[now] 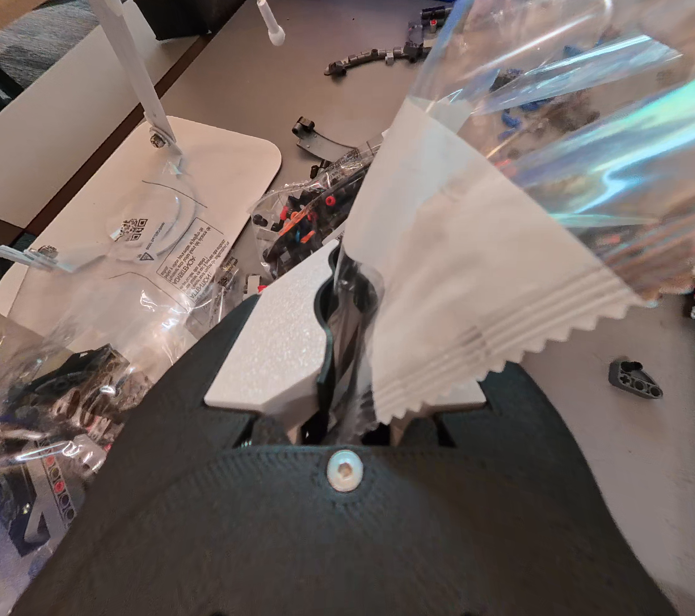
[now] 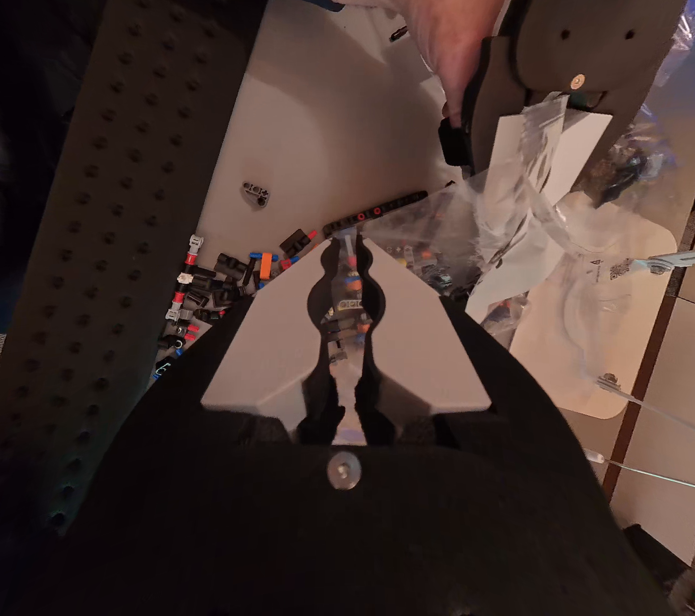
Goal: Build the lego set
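Pinched in the left claw [image 1: 349,300], a clear bag [image 1: 432,259] with a white serrated strip rises up and right of it. Right claw [image 2: 348,248] is pressed together on that bag's far end (loose lego pins [image 2: 210,282] lie left of it on the desk [image 2: 319,116]). Grey piece [image 1: 635,379] sits right of the left claw.

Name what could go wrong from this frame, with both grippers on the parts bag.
1. The left gripper pinches only thin film of the parts bag; the film may slip out or tear unevenly.
2. Pieces could spill onto the loose pins on the table and scatter.
3. The right gripper seems to hold only the bag's edge.
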Demonstrator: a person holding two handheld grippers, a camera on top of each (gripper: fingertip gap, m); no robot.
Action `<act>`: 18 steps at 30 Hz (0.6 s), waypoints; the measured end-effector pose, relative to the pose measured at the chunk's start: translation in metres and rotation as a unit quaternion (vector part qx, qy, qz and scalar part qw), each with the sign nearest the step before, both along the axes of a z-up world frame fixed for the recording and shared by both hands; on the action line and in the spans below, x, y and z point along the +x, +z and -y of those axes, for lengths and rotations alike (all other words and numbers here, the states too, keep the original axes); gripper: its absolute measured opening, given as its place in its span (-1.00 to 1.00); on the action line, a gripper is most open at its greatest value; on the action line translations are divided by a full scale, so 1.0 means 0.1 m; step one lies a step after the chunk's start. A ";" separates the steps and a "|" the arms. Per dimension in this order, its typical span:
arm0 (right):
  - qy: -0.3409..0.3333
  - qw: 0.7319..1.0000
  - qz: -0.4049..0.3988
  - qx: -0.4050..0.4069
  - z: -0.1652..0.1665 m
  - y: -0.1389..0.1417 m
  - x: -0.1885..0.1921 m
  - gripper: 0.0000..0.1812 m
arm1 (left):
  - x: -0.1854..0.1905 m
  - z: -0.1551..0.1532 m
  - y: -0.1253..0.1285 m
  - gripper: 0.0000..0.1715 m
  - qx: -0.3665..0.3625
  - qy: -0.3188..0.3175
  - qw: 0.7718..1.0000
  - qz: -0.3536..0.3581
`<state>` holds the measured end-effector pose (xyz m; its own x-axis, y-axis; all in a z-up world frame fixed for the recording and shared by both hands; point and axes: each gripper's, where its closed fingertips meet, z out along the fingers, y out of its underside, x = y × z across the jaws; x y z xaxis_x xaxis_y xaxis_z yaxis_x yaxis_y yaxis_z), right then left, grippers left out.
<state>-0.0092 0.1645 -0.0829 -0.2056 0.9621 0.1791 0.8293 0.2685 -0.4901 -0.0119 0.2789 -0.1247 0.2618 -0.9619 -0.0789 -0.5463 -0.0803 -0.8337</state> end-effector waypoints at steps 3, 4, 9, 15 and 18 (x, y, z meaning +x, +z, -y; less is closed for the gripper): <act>0.005 1.000 0.003 -0.008 0.03 -0.02 0.01 -0.93 | 0.00 0.00 -0.01 -1.00 0.000 -0.001 1.000 -0.002; 0.010 1.000 0.001 -0.015 0.07 -0.02 0.01 -0.92 | 0.00 0.00 -0.01 -1.00 0.000 0.000 1.000 -0.002; 0.024 0.999 0.000 -0.031 0.15 0.01 0.05 -0.80 | 0.00 0.00 0.00 -1.00 0.000 0.000 1.000 0.000; 0.009 0.999 -0.028 -0.011 0.10 0.22 0.12 -0.85 | 0.00 0.00 0.04 -1.00 -0.005 0.001 1.000 0.014; 0.039 0.998 -0.026 -0.046 0.27 0.22 0.14 -0.85 | 0.00 -0.01 0.03 -1.00 -0.005 0.003 1.000 0.010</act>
<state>0.0048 0.1377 -0.0608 -0.2737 0.9563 0.1027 0.7804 0.2832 -0.5575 -0.0117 0.2797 -0.1221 0.2685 -0.9612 -0.0639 -0.5285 -0.0916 -0.8440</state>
